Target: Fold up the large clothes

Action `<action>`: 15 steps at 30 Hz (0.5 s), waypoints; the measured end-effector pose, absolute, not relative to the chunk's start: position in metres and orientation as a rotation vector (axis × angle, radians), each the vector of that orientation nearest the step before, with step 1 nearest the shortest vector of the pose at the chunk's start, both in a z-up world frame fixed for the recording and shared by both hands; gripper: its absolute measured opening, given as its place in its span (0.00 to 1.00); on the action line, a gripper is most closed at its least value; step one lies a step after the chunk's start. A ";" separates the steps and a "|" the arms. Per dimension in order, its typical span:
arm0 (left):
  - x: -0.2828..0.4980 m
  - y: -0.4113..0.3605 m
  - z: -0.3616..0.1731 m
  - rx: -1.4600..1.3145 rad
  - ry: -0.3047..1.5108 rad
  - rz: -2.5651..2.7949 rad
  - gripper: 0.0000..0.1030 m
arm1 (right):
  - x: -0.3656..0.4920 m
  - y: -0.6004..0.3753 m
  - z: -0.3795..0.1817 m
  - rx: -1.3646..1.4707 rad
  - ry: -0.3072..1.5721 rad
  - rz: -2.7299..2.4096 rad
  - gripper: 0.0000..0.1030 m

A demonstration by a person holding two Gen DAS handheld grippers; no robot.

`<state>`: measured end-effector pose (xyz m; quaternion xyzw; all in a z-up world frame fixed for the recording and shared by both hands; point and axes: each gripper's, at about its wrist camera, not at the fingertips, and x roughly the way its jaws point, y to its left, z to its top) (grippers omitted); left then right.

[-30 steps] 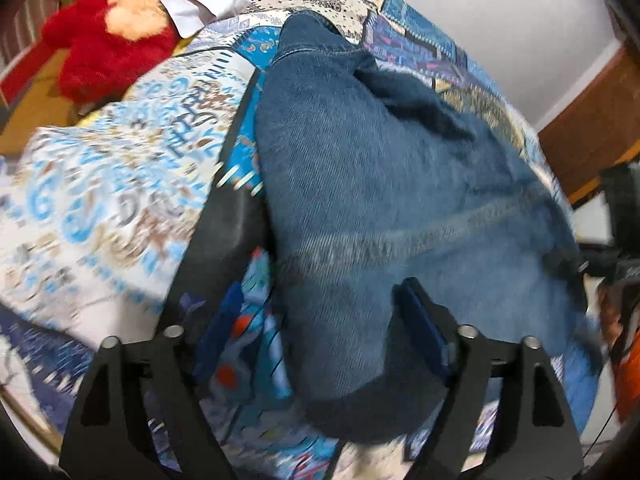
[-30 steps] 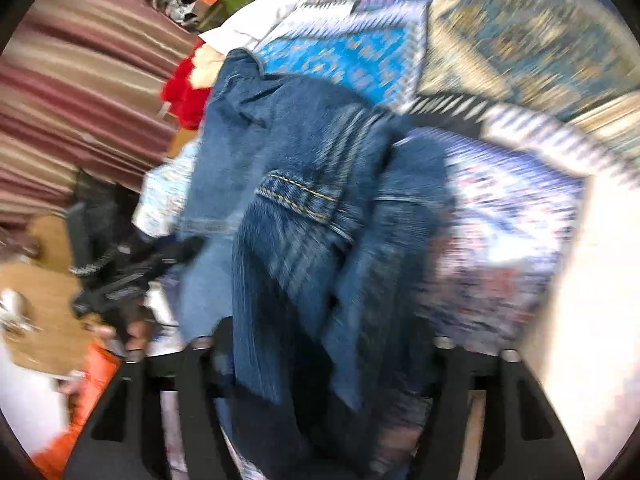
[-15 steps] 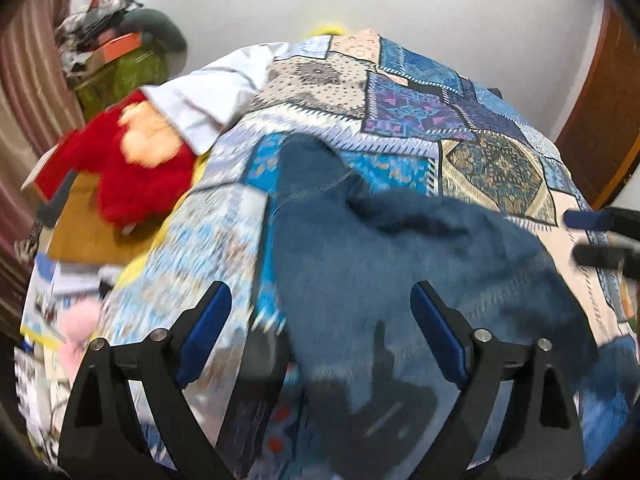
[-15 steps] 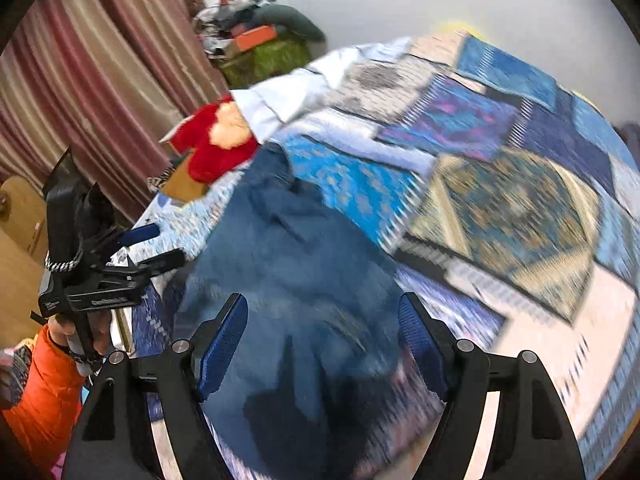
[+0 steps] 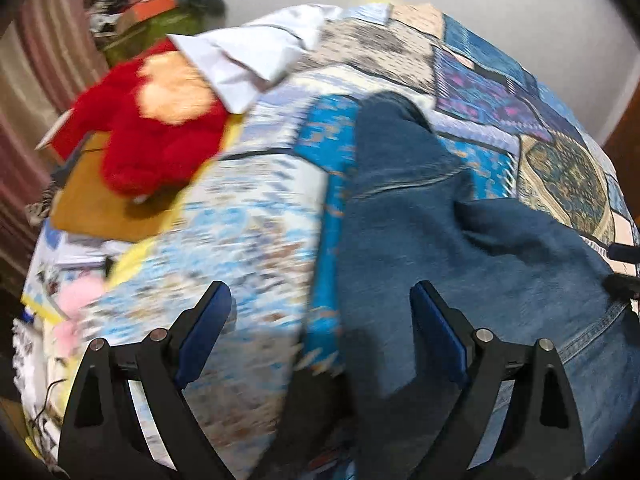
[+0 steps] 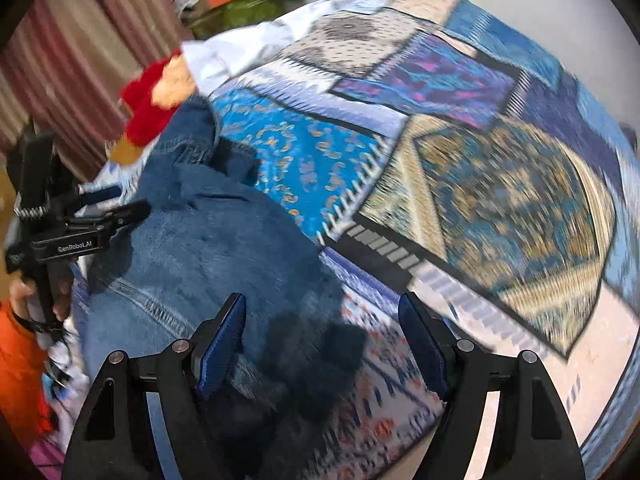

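A pair of blue denim jeans (image 5: 460, 248) lies folded and bunched on the patchwork bedspread (image 5: 248, 216); it also shows in the right wrist view (image 6: 224, 248). My left gripper (image 5: 320, 332) is open and empty, held above the jeans' left edge. My right gripper (image 6: 324, 344) is open and empty, above the jeans' right edge. The left gripper also shows from the side in the right wrist view (image 6: 100, 208), at the jeans' far side.
A red plush toy (image 5: 152, 132) and a white cloth (image 5: 256, 52) lie at the bed's far left. A cluttered green pile (image 5: 160, 12) stands by the striped curtain (image 6: 80, 52). The patchwork bedspread (image 6: 500, 184) stretches to the right. A wooden door (image 5: 624, 132) is at the right edge.
Both grippers let go of the jeans and opened, then drew back and up. The jeans now lie loose on the bed.
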<state>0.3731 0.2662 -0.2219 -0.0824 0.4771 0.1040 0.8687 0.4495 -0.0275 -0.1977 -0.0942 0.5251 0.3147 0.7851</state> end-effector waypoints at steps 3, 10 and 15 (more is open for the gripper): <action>0.351 0.271 -0.201 -0.149 0.974 0.276 0.89 | 0.441 -0.053 -0.179 -0.157 1.099 0.617 0.74; 0.276 0.243 -0.111 -0.086 0.775 0.252 0.89 | 0.370 -0.085 -0.085 -0.064 0.842 0.620 0.74; 0.206 0.205 -0.032 -0.107 0.551 0.153 0.89 | 0.294 -0.095 -0.008 -0.011 0.607 0.648 0.74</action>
